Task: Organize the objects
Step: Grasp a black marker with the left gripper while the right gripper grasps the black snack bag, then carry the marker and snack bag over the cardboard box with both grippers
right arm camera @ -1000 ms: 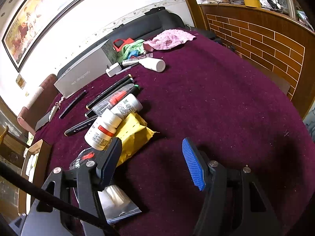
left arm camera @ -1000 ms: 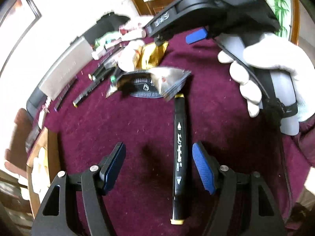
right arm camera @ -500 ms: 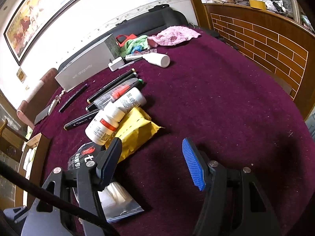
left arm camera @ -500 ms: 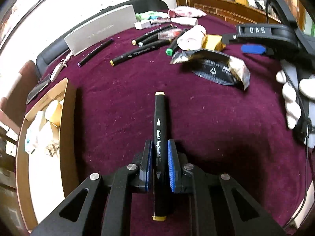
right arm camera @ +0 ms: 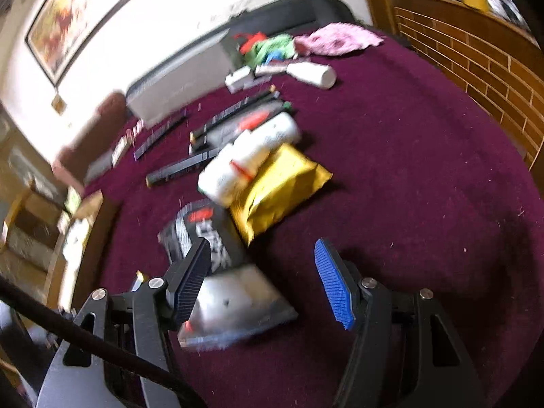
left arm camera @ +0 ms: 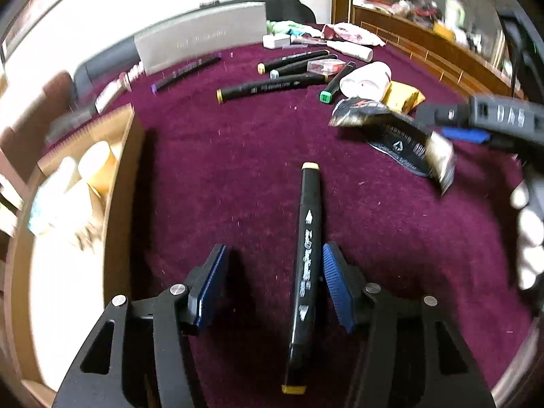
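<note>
A black marker with yellow ends (left arm camera: 307,258) lies on the maroon cloth between the jaws of my left gripper (left arm camera: 272,285), close to the right pad (left arm camera: 335,282). The left gripper is open and not gripping it. My right gripper (right arm camera: 261,278) is open and empty, over a black and silver foil packet (right arm camera: 217,272). Beyond it lie a yellow packet (right arm camera: 275,187) and a white bottle (right arm camera: 248,156). The right gripper also shows at the right of the left wrist view (left arm camera: 476,125).
Several black markers (left arm camera: 272,86) lie in a row at the back, before a grey box (left arm camera: 204,40). A wooden tray (left arm camera: 112,183) with white items stands at the left table edge. A pink cloth (right arm camera: 336,39) and a white tube (right arm camera: 312,74) lie far back.
My left gripper was shut on the marker half a second ago; it has opened and the marker lies free between the jaws. The right gripper has shifted over the foil packet.
</note>
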A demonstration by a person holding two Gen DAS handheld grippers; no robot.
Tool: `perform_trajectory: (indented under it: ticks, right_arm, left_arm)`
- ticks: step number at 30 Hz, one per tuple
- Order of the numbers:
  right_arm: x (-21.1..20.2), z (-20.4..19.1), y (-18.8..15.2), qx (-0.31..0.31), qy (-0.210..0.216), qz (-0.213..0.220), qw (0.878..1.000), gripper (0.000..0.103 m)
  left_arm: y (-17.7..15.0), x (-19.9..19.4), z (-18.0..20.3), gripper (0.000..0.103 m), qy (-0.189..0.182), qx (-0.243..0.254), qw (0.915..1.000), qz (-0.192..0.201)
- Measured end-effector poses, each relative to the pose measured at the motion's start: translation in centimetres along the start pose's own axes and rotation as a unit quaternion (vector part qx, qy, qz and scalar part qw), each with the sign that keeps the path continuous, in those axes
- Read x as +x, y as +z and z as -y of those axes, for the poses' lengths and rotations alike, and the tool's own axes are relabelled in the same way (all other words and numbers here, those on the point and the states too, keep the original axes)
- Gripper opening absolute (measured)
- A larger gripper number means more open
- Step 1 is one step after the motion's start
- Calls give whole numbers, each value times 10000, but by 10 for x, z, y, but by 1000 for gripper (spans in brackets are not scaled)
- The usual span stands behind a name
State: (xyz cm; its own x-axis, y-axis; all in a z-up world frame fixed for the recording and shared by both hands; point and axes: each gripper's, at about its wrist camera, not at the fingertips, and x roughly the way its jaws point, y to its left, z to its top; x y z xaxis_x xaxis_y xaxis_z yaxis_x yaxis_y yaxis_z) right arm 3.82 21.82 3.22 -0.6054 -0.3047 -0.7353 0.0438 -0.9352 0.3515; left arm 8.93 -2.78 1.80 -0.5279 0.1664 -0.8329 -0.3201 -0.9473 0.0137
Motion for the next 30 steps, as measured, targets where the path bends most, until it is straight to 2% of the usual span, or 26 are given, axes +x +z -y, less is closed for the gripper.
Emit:
perform_trajectory:
  ticks: [1,2,3,4,10,13,18,19,20,22,23,24,27,30]
  right_arm:
    - [0,-3,-2,-96,-81,-23,9999,63]
    - [1,-7,-2,-183,-134,-55,9997,67]
    - [2,-10,-1,-245,-154,-107,9995,67]
    - [3,-13,0,-281,-165,-149,9994,67]
    - [8,-41,0,-597,-21,-383,9975,67]
    - [17,-56,-2,-908,-257,-454,9945,68]
    - [39,-80,-2,-1284,-498,-668,9882,67]
    - [45,-85,-5,-1411,-678,-734,9849,67]
    - [49,-87,-7,-1482,-805,-760,9827,68]
    - [52,-89,-13,-1568,-987,-801,9794,60]
    - [50,-88,-14,-1553,-1038,-752,9795,51]
    - [46,-85,-14,-1489,-1046,-709,9808,48]
    - [33,-74,-10,-1106,-687,-671,9892,44]
    - [17,-71,-9,-951,-625,-543,9920,44]
  left_arm:
    - [-2,-2,0,39,9,9,10000,17]
    - [-5,-4,0,24,12,7,10000,39]
    - [-8,-6,-2,14,-33,-20,10000,40]
    - [-10,-8,-4,12,-88,-86,9999,31]
    - [-10,-7,-9,12,-189,-247,9995,27]
    - [-9,-6,-6,13,-85,-180,9998,49]
    - [-5,-3,4,27,48,26,9999,93]
    - [-5,-2,3,27,27,-1,9999,100]
    - [-5,-2,2,27,-2,-11,9999,100]
    - [-6,-3,-2,26,-101,-15,9999,129]
    - [-6,-4,-4,17,-168,-50,9997,155]
    - [-6,-5,-6,11,-252,-84,9995,167]
    - [-8,-9,-14,11,-566,-252,9977,272]
    - [-11,-20,-19,11,-659,-322,9964,432]
